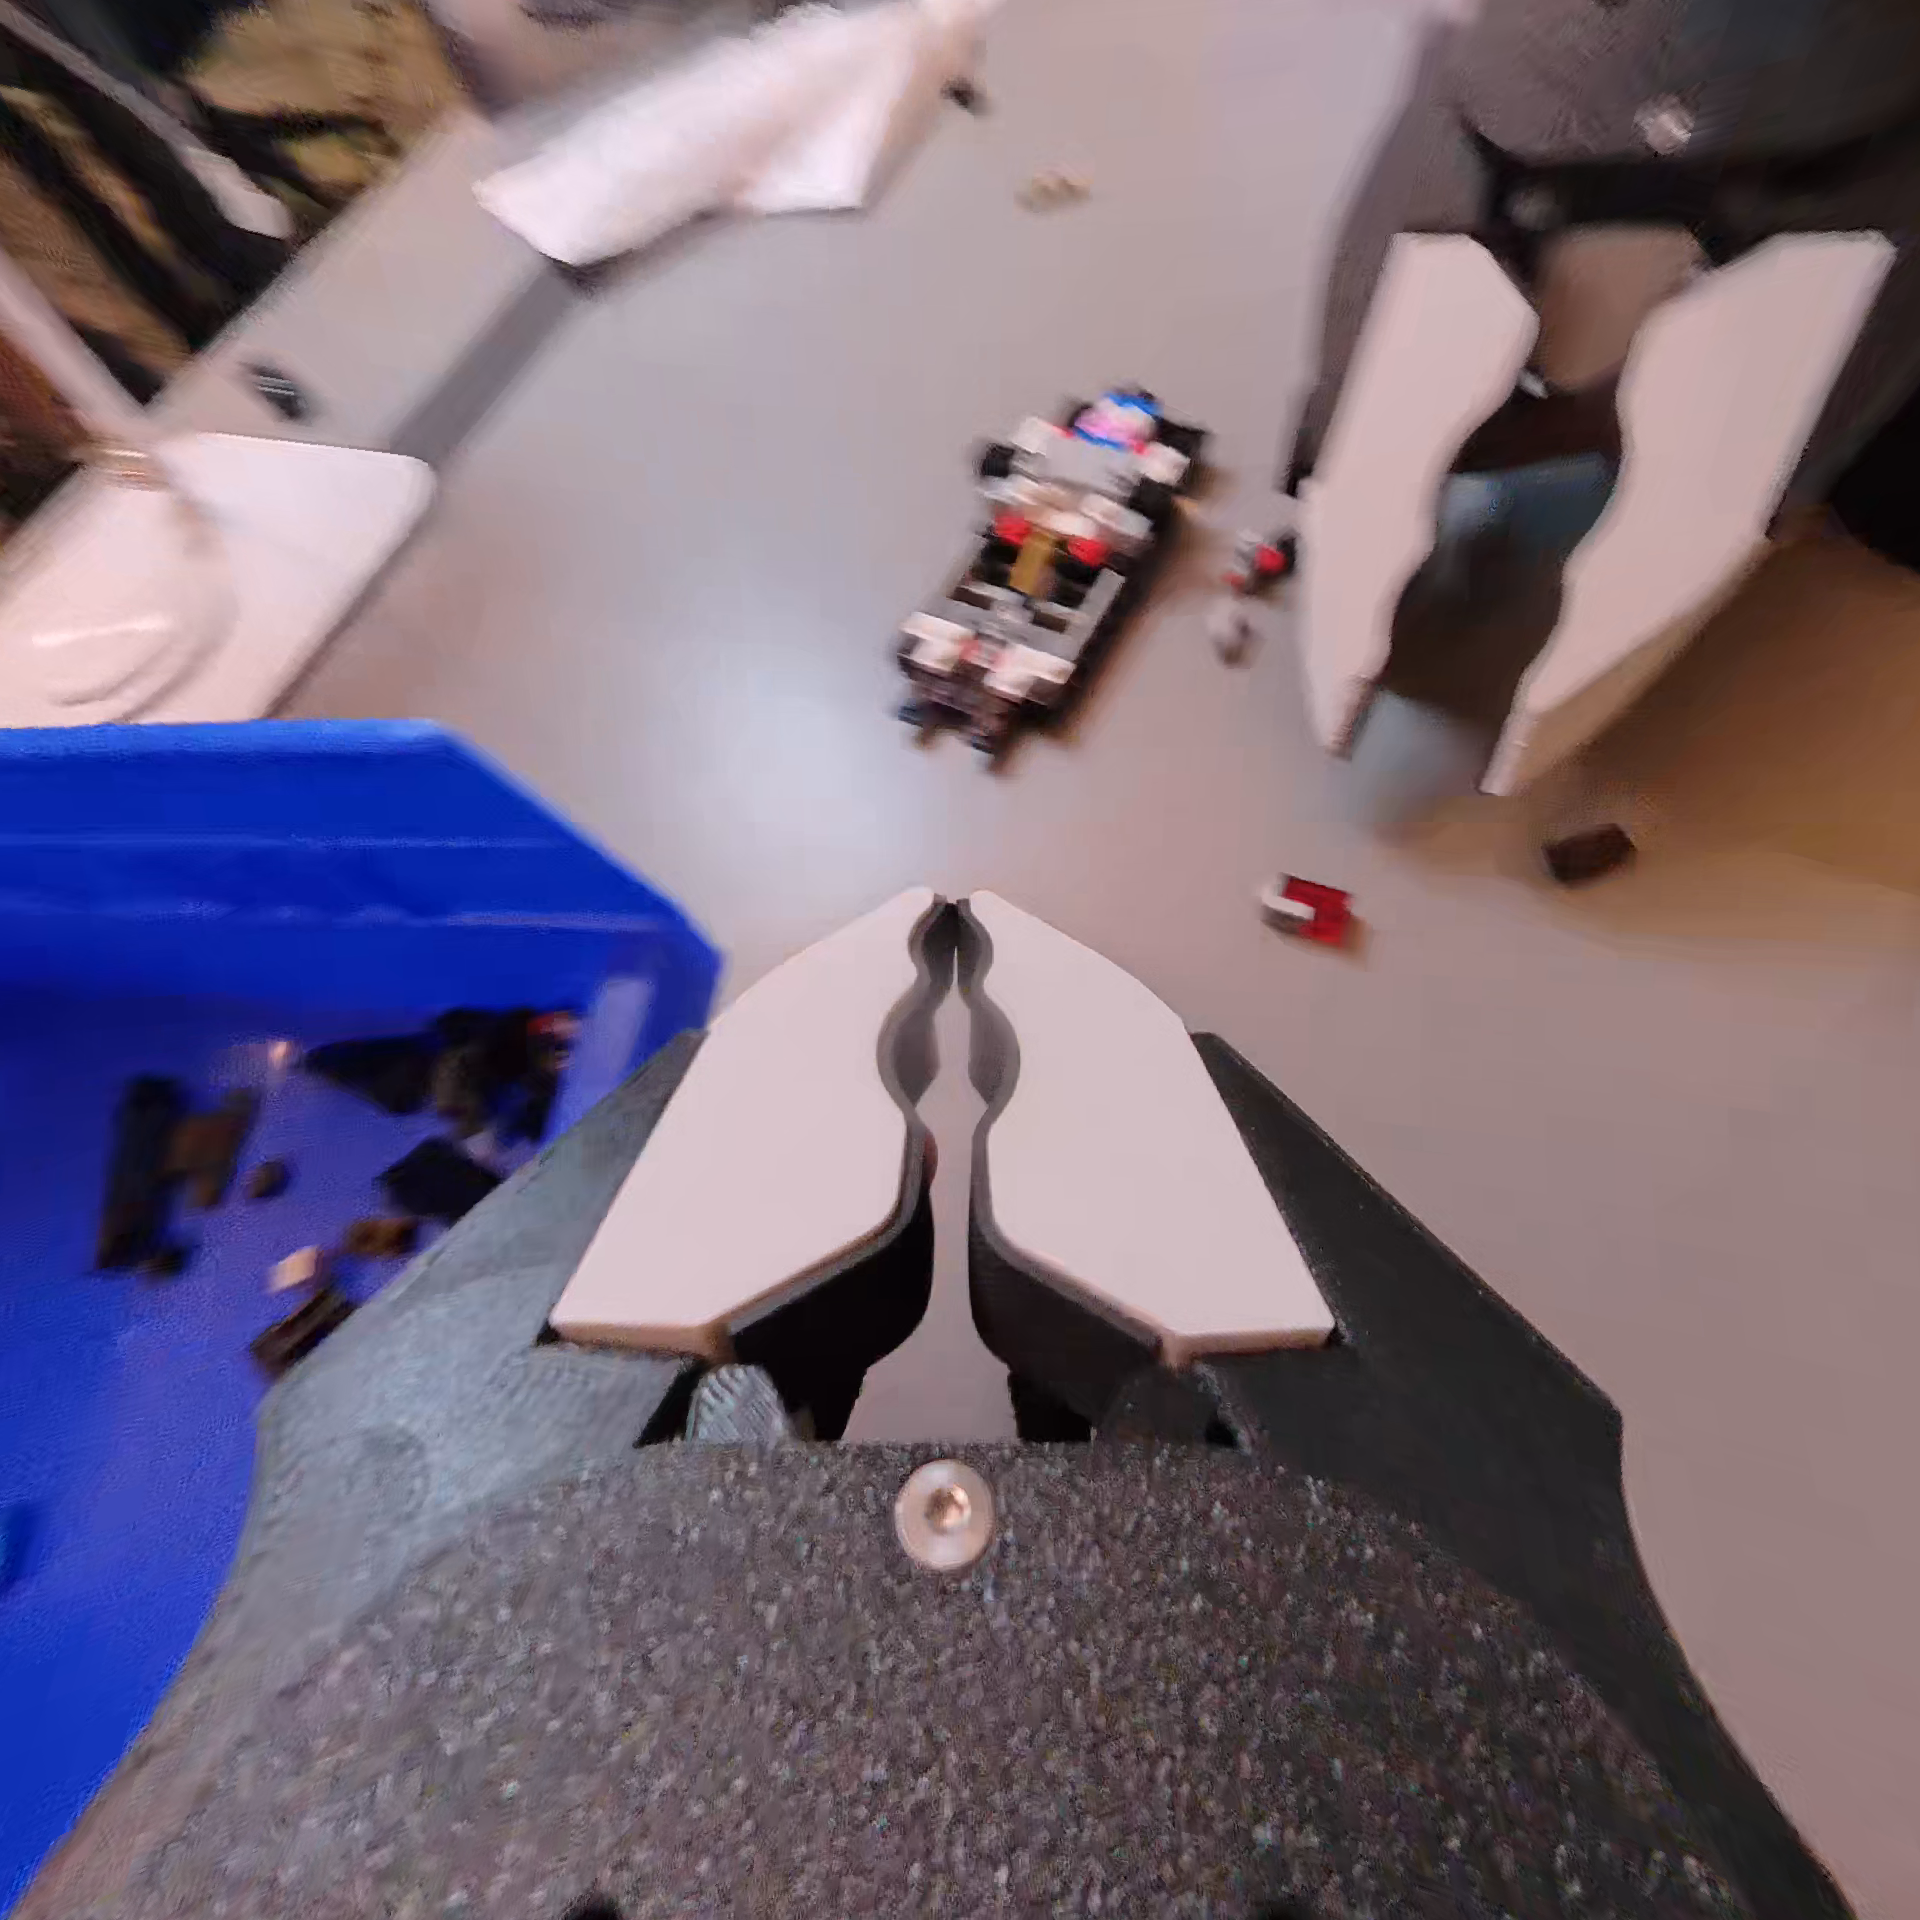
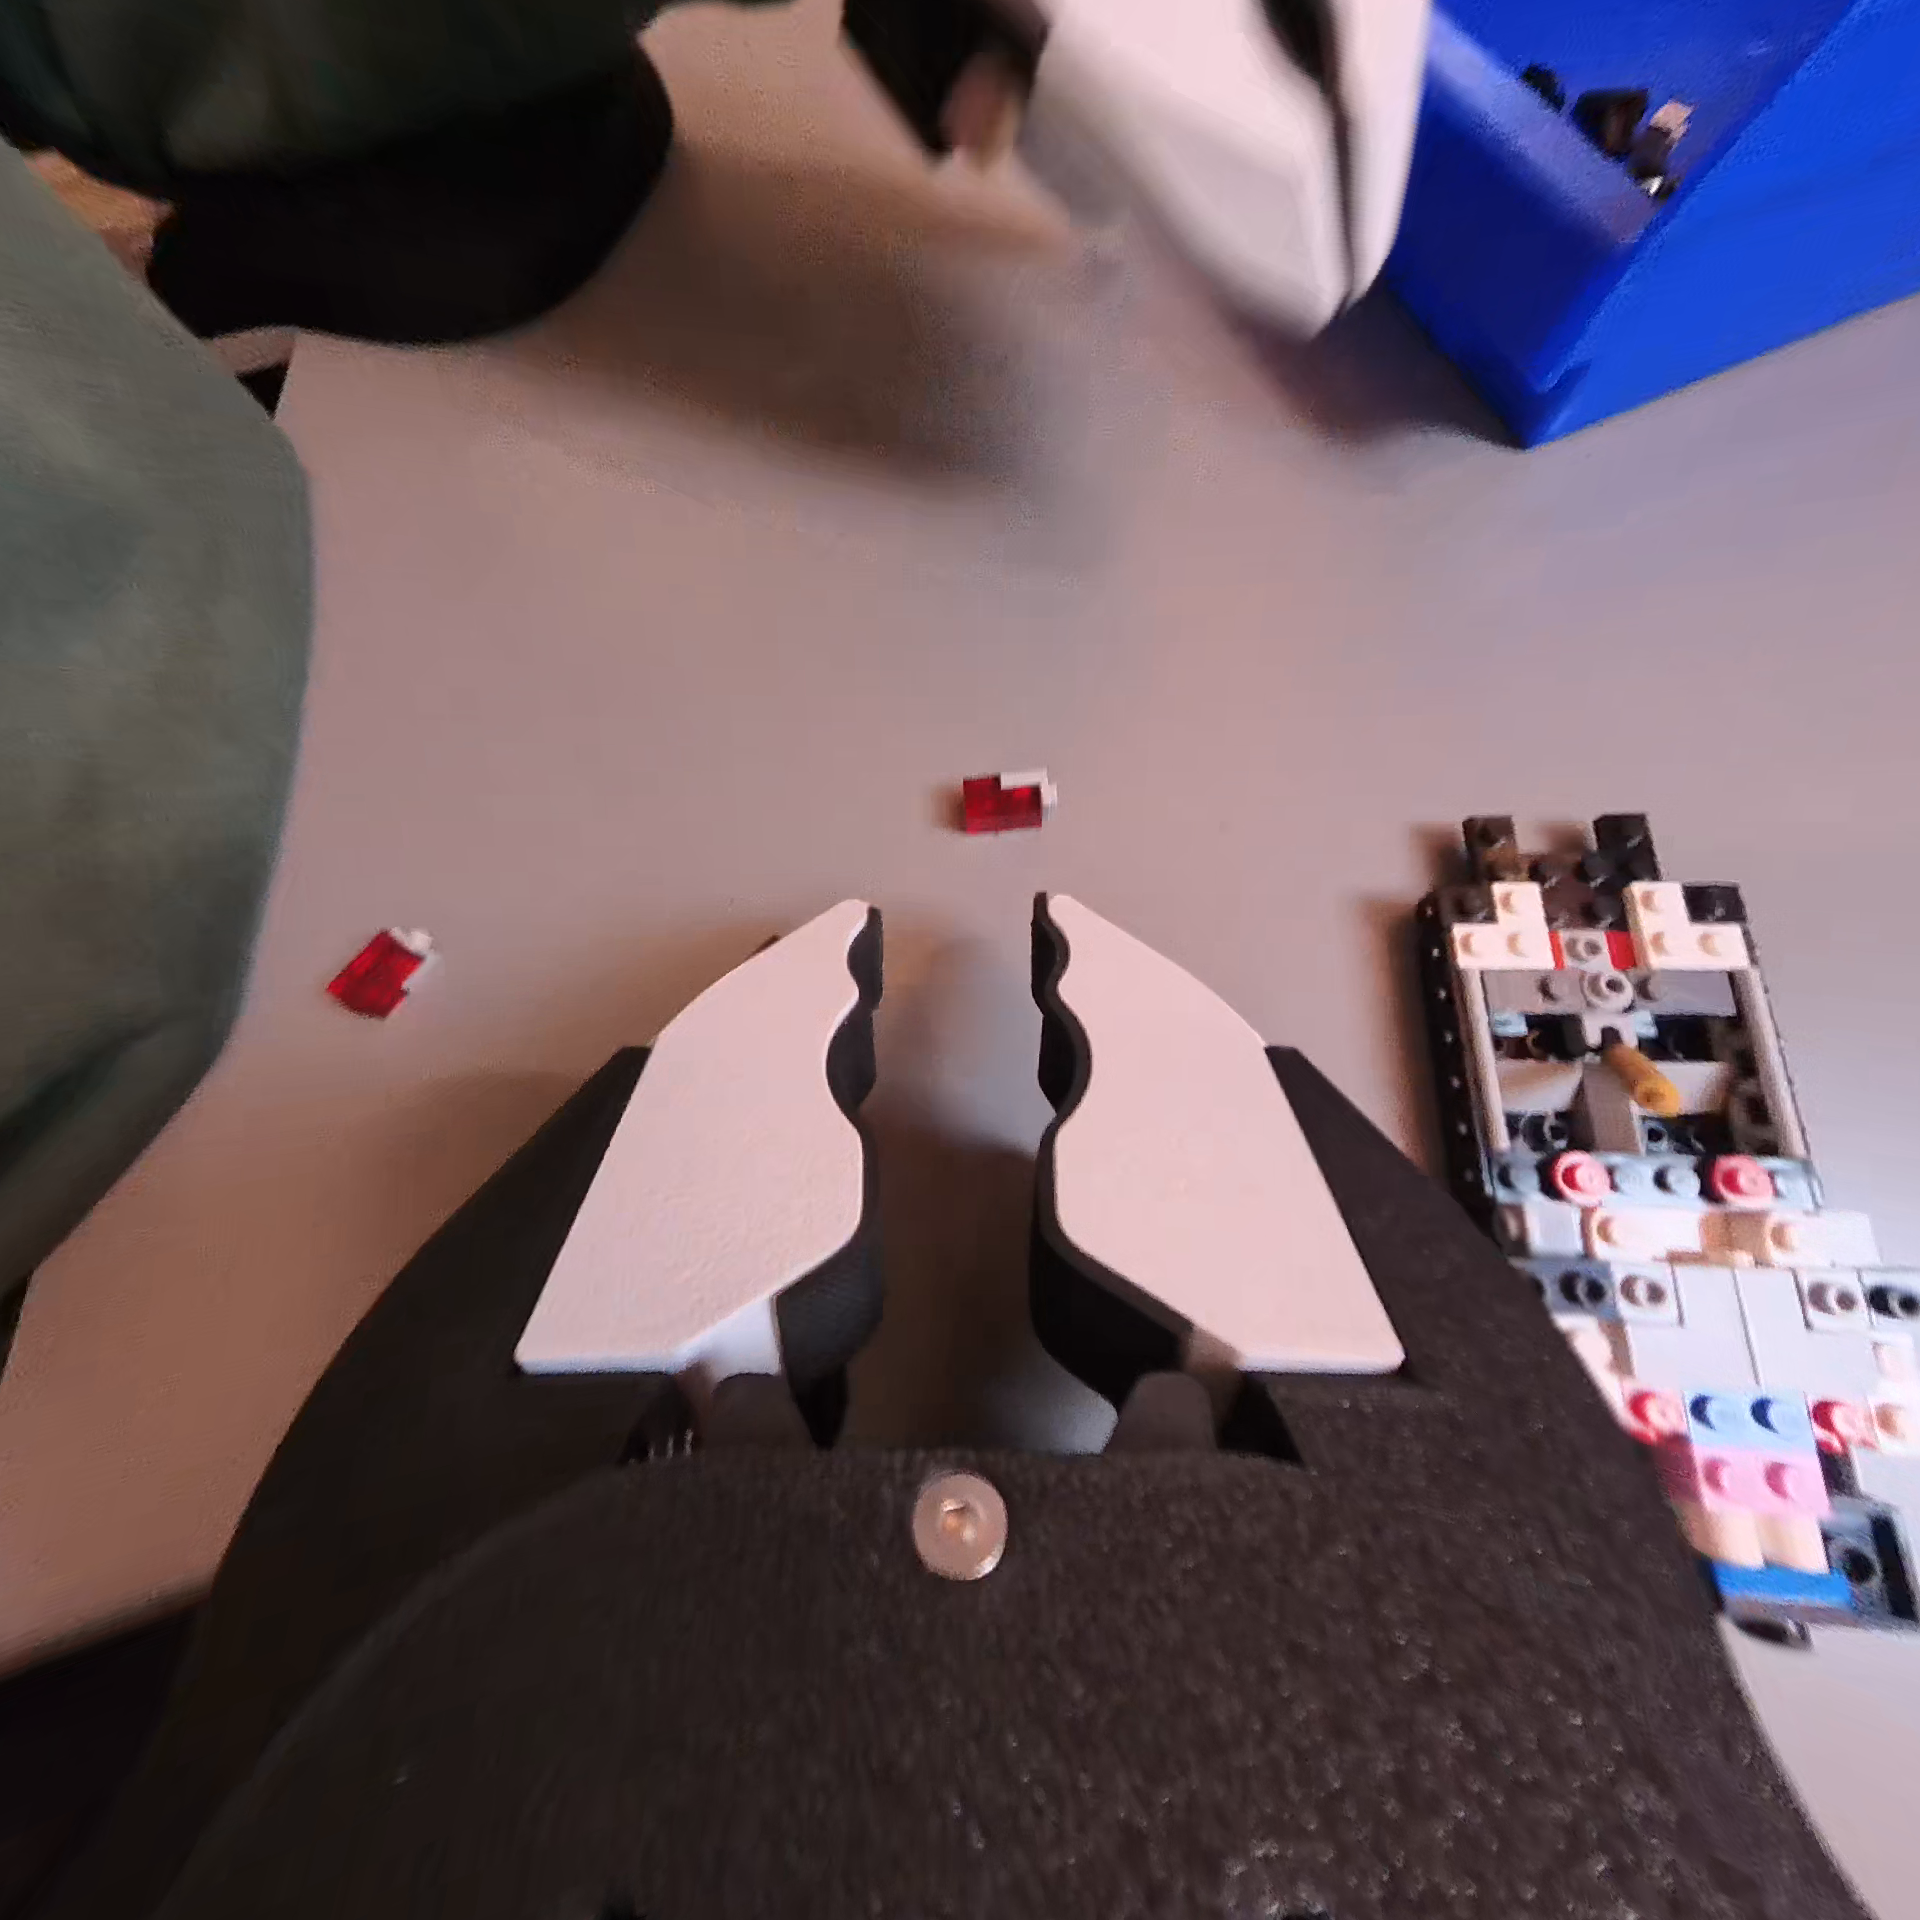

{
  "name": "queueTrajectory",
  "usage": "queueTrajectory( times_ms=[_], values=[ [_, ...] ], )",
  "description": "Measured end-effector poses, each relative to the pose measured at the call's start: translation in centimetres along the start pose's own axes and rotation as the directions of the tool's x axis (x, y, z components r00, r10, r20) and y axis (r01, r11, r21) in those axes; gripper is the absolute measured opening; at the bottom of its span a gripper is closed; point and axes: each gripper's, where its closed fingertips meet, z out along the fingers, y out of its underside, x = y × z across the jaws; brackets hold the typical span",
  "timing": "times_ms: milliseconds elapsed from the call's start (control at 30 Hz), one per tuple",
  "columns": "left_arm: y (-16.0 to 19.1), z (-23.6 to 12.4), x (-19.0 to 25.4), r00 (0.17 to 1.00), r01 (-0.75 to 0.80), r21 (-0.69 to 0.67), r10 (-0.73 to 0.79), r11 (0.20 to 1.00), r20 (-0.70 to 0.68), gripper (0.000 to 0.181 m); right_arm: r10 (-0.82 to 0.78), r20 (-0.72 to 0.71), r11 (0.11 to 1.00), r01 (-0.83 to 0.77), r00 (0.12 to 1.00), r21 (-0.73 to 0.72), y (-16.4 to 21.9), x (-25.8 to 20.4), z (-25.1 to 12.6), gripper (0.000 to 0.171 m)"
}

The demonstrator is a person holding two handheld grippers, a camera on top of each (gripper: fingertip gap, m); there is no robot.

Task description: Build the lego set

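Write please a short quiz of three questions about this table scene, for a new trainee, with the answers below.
1. True or false: the left gripper is shut and holds nothing.
2. Which thing lies nearest ahead of the right gripper? A) a red brick piece B) the blue bin C) the brick-built model
3. Fill in: the loose dark pieces lie inside the ____.

Key
1. True: its fingertips meet with nothing between them.
2. A: it lies on the grey table just beyond the open fingers.
3. Blue bin, beside the left gripper.
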Motion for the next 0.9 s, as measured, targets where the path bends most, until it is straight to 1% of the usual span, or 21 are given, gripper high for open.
queueTrajectory(
  times_ms=[33, 100, 167, 233, 267, 367, 433, 500, 567, 633, 667, 700, 733, 800, 833, 900],
  values=[
    [-0.2, -0.5, -1.0, 0.999, 0.026, 0.022, -0.027, 0.999, 0.032, 0.0, -0.004, 0.0, 1.0, 0.004, 1.0, -0.016, 0.3, 0.0, -0.3, 0.027],
    [-0.1, -0.8, -1.4, 0.999, 0.047, 0.035, -0.048, 0.998, 0.024, 0.0, -0.004, -0.011, 0.999, 0.004, 1.0, -0.04, 0.8, 0.1, -0.7, 0.026],
    [0.3, -0.2, -0.7, 1.0, 0.016, 0.032, -0.017, 0.999, 0.006, 0.0, -0.01, -0.041, 0.997, 0.007, 0.999, -0.078, 1.4, 0.6, -1.1, 0.026],
    [0.6, 0.5, 0.2, 1.0, -0.029, 0.009, 0.029, 1.0, -0.01, 0.002, -0.013, -0.106, 0.995, 0.002, 0.994, -0.1, 1.8, 1.7, -2.3, 0.026],
    [0.7, 0.8, 0.5, 0.999, -0.048, -0.001, 0.048, 0.999, -0.011, 0.006, -0.001, -0.146, 0.996, -0.012, 0.989, -0.09, 1.7, 2.4, -3.3, 0.026],
    [0.9, 1.5, 1.3, 0.997, -0.066, -0.008, 0.066, 0.998, -0.039, 0.011, 0.044, -0.269, 0.998, -0.053, 0.962, -0.027, 1.3, 4.4, -6.7, 0.026],
    [0.9, 1.8, 1.6, 0.997, -0.06, -0.007, 0.06, 0.998, -0.056, 0.012, 0.068, -0.289, 0.997, -0.071, 0.955, -0.001, 1.2, 4.7, -7.7, 0.026],
    [0.8, 2.0, 2.0, 0.996, -0.06, -0.001, 0.06, 0.998, -0.072, 0.014, 0.066, -0.266, 0.996, -0.081, 0.962, -0.045, 1.9, 4.3, -6.6, 0.026],
    [0.5, 2.2, 2.6, 0.994, -0.052, 0.02, 0.054, 0.998, -0.099, 0.014, 0.055, -0.244, 0.988, -0.087, 0.968, -0.124, 2.7, 4.1, -4.5, 0.025],
    [0.4, 2.4, 3.4, 0.99, -0.051, 0.036, 0.055, 0.998, -0.128, 0.014, 0.059, -0.268, 0.974, -0.114, 0.962, -0.196, 3.5, 4.6, -2.8, 0.02],
    [0.3, 2.5, 3.8, 0.988, -0.056, 0.047, 0.062, 0.997, -0.143, 0.014, 0.074, -0.272, 0.964, -0.139, 0.959, -0.228, 4.0, 4.8, -2.2, 0.02],
    [0.2, 2.5, 4.2, 0.985, -0.061, 0.058, 0.07, 0.996, -0.156, 0.014, 0.104, -0.269, 0.967, -0.161, 0.958, -0.196, 3.3, 4.8, -1.9, 0.016],
    [0.1, 2.6, 4.6, 0.983, -0.066, 0.068, 0.077, 0.995, -0.168, 0.015, 0.128, -0.26, 0.959, -0.186, 0.957, -0.213, 3.4, 4.7, -1.9, 0.008],
    [-0.1, 2.5, 5.3, 0.977, -0.075, 0.085, 0.09, 0.994, -0.194, 0.016, 0.115, -0.257, 0.958, -0.176, 0.959, -0.228, 3.3, 4.5, -1.8, 0.006],
    [-0.2, 2.5, 5.7, 0.973, -0.084, 0.099, 0.103, 0.992, -0.208, 0.017, 0.099, -0.235, 0.97, -0.146, 0.967, -0.194, 2.7, 4.2, -1.7, 0.0],
    [-0.8, 2.2, 6.6, 0.963, -0.119, 0.141, 0.149, 0.983, -0.222, 0.021, 0.119, -0.144, 0.992, -0.125, 0.982, -0.029, 0.0, 2.9, -1.5, 0.0]
  ],
)
